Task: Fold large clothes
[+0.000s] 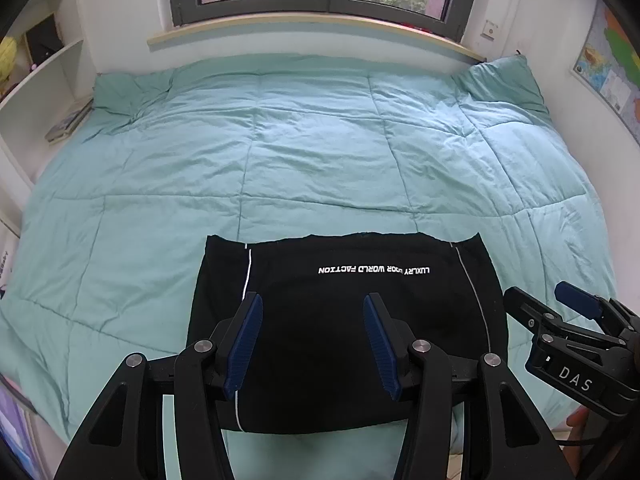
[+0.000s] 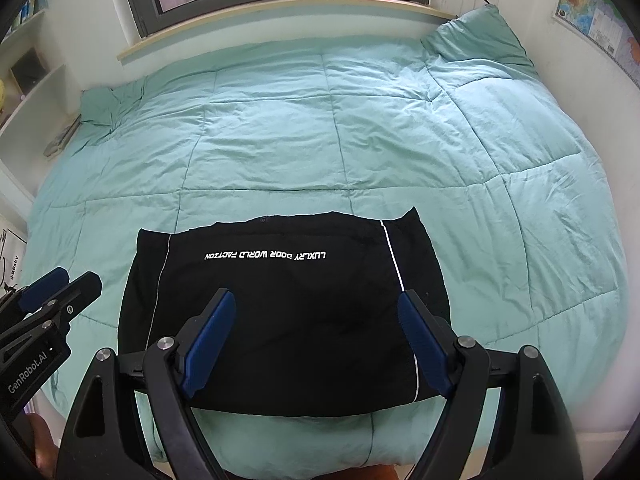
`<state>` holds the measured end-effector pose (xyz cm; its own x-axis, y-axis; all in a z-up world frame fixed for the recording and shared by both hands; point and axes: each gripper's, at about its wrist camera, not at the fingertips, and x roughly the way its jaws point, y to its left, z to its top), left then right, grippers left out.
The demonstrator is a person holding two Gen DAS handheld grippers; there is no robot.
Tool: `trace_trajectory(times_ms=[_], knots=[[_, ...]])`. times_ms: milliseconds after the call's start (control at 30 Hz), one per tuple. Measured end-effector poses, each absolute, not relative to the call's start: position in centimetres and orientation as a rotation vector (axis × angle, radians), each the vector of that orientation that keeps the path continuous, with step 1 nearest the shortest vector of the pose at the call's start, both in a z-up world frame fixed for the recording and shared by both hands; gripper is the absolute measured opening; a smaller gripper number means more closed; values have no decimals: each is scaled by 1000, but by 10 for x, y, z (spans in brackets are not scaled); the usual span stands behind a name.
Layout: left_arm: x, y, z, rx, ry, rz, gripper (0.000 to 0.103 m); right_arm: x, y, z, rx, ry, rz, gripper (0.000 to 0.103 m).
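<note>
Black garment (image 1: 344,332) folded flat on teal quilt (image 1: 280,160), white lettering upside down. Left claw (image 1: 313,344) and right claw (image 2: 316,344) above its near half, jaws apart, empty.

A teal quilted bed (image 1: 312,152) carries a folded black garment (image 1: 344,332) at six o'clock and a rumpled pillow (image 1: 504,80) at two o'clock.

Matt black cloth garment (image 1: 344,332), quilted duvet (image 1: 320,152)
</note>
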<state>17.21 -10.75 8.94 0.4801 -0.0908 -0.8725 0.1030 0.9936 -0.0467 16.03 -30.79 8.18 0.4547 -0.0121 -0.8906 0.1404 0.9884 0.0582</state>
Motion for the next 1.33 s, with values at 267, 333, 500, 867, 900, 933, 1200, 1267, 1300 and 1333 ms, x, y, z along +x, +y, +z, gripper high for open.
trace_trajectory(times_ms=[267, 333, 500, 867, 900, 933, 1200, 1267, 1300, 1333], knots=[[175, -107, 87, 17, 1070, -117, 54, 163, -306, 78, 129, 1105, -89, 84], [176, -107, 87, 20, 1071, -117, 54, 164, -306, 78, 129, 1107, -86, 84], [176, -107, 87, 19, 1072, -117, 54, 166, -304, 77, 126, 1111, -80, 84], [181, -109, 80, 43, 1087, -97, 54, 169, -304, 74, 123, 1123, -80, 84], [181, -108, 80, 45, 1088, -92, 54, 170, -304, 73, 123, 1125, -79, 84], [182, -108, 80, 47, 1085, -91, 54, 170, -304, 73, 123, 1128, -78, 84], [179, -106, 91, 135, 960, -41, 54, 175, -299, 67, 85, 1138, -75, 84], [182, -101, 91, 117, 962, -36, 54, 176, -298, 66, 76, 1139, -74, 84], [184, -98, 89, 102, 977, -41, 54, 176, -298, 66, 79, 1140, -71, 84], [187, -94, 85, 85, 1007, -39, 54, 177, -299, 65, 86, 1141, -67, 84]])
